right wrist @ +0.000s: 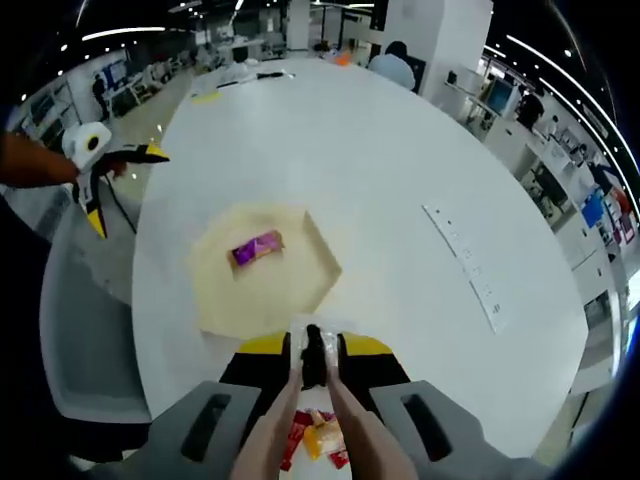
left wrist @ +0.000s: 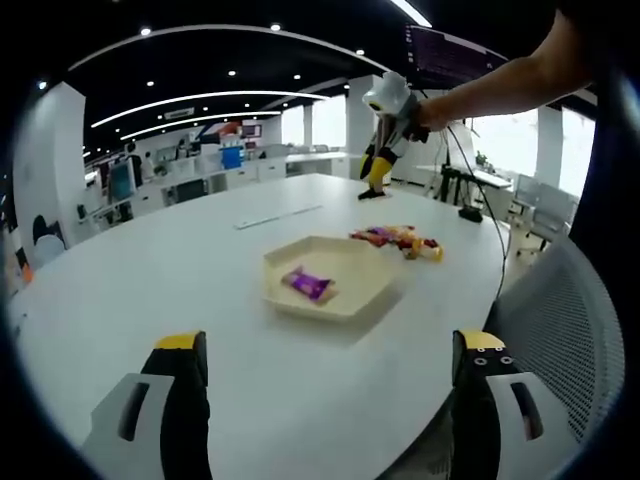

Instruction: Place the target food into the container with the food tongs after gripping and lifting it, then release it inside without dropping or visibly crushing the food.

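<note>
In the left gripper view, the left gripper [left wrist: 325,375] stands released at the bottom, jaws wide apart over the white round table [left wrist: 150,270]. At centre sits a cream hexagonal tray [left wrist: 350,262] holding one purple wrapped snack [left wrist: 308,284]; a pile of wrapped snacks [left wrist: 400,240] lies just beyond it, and the right gripper [left wrist: 385,135] hangs at upper centre. In the right gripper view, that gripper's jaws are clenched on pale food tongs [right wrist: 315,410] at bottom centre, above the snacks. Squeezing too hard could crush a snack; a loose pinch might drop it short of the tray.
</note>
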